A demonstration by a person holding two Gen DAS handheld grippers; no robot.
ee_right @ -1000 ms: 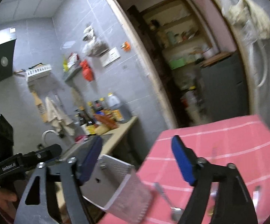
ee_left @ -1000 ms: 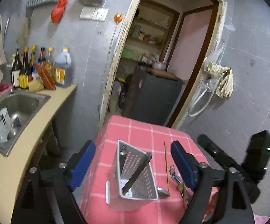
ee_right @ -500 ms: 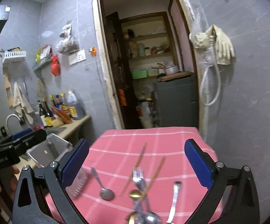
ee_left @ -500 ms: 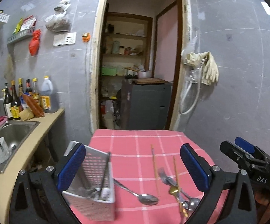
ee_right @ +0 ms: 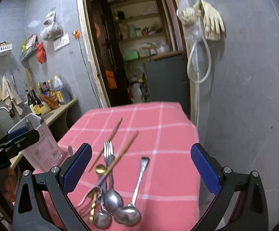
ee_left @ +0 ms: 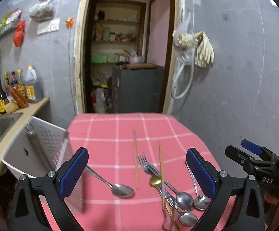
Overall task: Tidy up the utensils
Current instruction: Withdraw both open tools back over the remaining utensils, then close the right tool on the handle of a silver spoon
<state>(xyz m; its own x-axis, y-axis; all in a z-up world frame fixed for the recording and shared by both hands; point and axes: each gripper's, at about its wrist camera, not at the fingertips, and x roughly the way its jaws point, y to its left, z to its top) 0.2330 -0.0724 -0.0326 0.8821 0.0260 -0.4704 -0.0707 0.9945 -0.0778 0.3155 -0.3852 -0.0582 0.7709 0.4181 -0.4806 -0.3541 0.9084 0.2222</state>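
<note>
Hovering over the scattered utensils [ee_right: 108, 188] on the pink tablecloth [ee_left: 108, 130], both tools gape wide, empty.

the room is dim, lit from overhead somewhere behind the cameras, with a flat grey cast on the wall [ee_left: 235, 77]. a small bright patch of glare sits high on the wall at the right in the left view. the doorway [ee_left: 127, 57] falls into deep shadow. both views bow hard at the edges, with black corners. motion blur smears the rack [ee_left: 39, 146], the cloth [ee_right: 168, 134] edge and the spoons [ee_right: 118, 209]; the chopsticks [ee_right: 124, 150] look soft. shadows on the cloth are faint. colours look a bit noisy.
</note>
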